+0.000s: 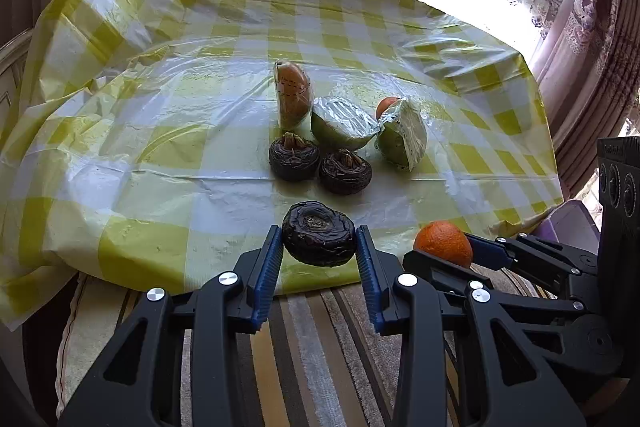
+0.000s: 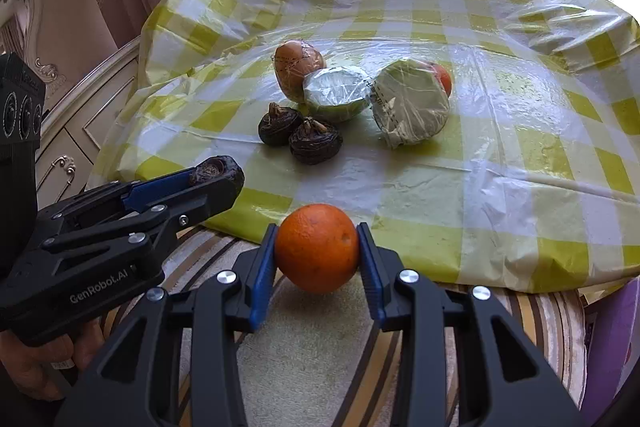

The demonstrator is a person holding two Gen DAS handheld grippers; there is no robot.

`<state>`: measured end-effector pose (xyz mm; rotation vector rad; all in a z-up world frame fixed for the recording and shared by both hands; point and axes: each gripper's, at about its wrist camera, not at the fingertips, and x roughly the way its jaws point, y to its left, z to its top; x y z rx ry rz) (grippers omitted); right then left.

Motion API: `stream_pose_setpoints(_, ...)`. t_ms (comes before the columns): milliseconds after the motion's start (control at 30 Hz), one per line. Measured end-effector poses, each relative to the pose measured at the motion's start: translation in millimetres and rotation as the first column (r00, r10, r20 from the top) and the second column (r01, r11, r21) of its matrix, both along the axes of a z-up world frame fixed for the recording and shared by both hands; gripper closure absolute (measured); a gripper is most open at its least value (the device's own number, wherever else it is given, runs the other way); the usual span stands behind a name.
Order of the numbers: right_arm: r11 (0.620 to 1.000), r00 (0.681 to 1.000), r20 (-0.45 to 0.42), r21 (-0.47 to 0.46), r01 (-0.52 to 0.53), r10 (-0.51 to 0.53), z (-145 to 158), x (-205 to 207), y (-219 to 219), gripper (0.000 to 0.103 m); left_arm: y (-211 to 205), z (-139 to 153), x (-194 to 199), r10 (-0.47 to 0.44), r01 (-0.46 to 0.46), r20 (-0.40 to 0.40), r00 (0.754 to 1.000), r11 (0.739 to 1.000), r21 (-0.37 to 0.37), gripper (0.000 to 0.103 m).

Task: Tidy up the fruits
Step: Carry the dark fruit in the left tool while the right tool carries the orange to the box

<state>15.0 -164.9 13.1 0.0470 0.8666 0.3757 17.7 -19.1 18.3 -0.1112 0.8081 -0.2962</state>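
Fruit on your checked cloth: two dark bulbs, three wrapped pieces, one orange. Your left gripper clamps a third bulb; your right gripper clamps a second orange.

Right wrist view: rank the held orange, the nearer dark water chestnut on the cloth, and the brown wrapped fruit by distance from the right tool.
1. Held orange, between the right tool's fingers.
2. Nearer dark water chestnut, mid-cloth, left of centre.
3. Brown wrapped fruit, behind the chestnuts, farthest.
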Motion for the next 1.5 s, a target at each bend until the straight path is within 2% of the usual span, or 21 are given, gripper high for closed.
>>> stream_pose_setpoints(500,0.99,0.991,0.024,0.061,0.127,-0.129,15,-12,-70,0.064,-64,13,-3,-0.104,0.103,0.016,0.994,0.993,0.056,0.069)
stream_pose_setpoints(933,0.957,0.957,0.061,0.092,0.276,-0.283,27,-29,-155,0.064,-143,20,1,-0.244,0.24,0.042,0.969,0.967,0.085,0.069)
stream_pose_setpoints(1233,0.917,0.917,0.071,0.099,0.386,-0.394,32,-44,-217,0.064,-211,21,-4,-0.372,0.366,0.063,0.926,0.927,0.085,0.069)
stream_pose_setpoints(1500,0.847,0.845,0.059,0.062,0.528,-0.532,27,-54,-287,0.064,-277,17,-19,-0.501,0.495,0.076,0.862,0.865,0.084,0.069)
